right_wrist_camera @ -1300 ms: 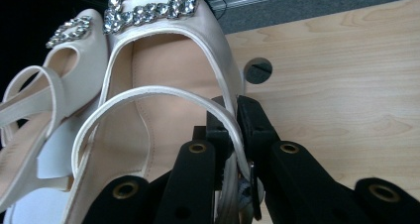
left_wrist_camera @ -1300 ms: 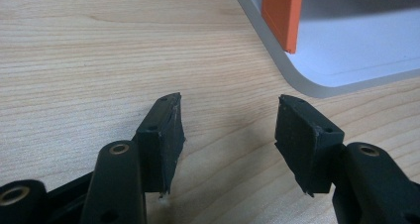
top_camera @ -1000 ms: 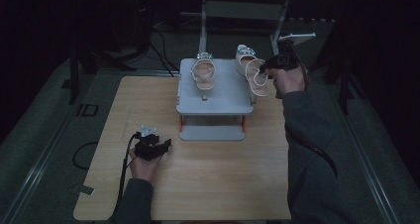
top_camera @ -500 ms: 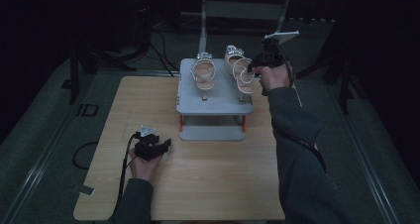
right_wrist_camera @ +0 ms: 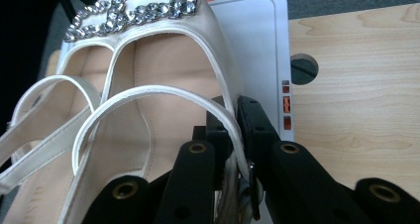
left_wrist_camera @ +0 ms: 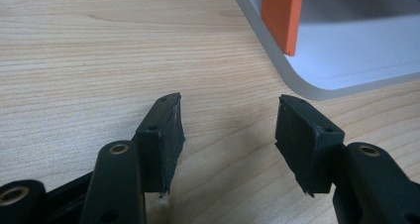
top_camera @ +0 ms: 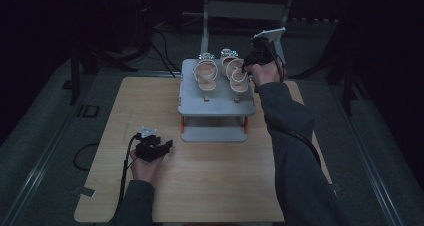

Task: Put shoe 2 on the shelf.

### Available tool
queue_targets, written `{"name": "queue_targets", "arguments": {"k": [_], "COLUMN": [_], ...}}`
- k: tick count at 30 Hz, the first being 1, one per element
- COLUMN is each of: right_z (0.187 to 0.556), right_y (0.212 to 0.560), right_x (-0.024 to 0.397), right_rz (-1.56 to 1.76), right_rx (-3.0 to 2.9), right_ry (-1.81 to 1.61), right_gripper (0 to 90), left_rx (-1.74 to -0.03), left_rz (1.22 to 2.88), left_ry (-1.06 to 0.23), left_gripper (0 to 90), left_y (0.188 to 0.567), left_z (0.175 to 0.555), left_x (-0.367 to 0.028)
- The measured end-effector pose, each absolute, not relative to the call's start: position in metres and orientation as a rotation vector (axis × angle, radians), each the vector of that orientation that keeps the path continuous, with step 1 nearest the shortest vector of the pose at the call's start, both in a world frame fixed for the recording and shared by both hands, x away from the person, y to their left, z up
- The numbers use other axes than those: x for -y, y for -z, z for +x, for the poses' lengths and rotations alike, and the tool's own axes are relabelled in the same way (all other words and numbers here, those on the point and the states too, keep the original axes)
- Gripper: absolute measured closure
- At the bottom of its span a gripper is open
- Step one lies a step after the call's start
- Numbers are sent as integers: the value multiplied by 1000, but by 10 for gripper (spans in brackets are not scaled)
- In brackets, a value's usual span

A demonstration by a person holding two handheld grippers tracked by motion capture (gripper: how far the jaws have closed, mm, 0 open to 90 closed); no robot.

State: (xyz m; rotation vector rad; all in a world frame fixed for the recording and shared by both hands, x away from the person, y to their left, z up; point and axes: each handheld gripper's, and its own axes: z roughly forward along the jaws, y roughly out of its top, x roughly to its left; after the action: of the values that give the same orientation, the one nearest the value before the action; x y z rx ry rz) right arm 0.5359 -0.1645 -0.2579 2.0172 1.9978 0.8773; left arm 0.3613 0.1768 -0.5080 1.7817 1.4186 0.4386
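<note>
The left gripper [top_camera: 167,145] rests on the table [top_camera: 150,101], jaws apart and holding nothing. The right gripper [right_wrist_camera: 236,122] clamps a strap of the right sandal [right_wrist_camera: 148,85], which sits over the grey rack [top_camera: 217,106] beside the left sandal [top_camera: 205,75].

The high view is dim with black surroundings, while both gripper views are bright and sharp.

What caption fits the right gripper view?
The right claw pinches a white sandal's strap over the grey rack.
</note>
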Motion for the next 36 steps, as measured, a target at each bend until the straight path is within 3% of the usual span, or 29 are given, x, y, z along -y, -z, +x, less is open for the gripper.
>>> {"name": "queue_targets", "arguments": {"k": [29, 36], "right_z": [558, 559], "right_y": [277, 278], "right_x": [156, 158], "right_rz": [2099, 2110], "right_rx": [-2032, -2045], "right_ry": [-856, -905], "right_gripper": [832, 767], "left_rx": [-1421, -1423], "left_rz": [1767, 1768], "left_ry": [-424, -424], "left_gripper": [441, 441], "left_y": [508, 508], "left_z": [361, 361], "left_x": [-179, -179]}}
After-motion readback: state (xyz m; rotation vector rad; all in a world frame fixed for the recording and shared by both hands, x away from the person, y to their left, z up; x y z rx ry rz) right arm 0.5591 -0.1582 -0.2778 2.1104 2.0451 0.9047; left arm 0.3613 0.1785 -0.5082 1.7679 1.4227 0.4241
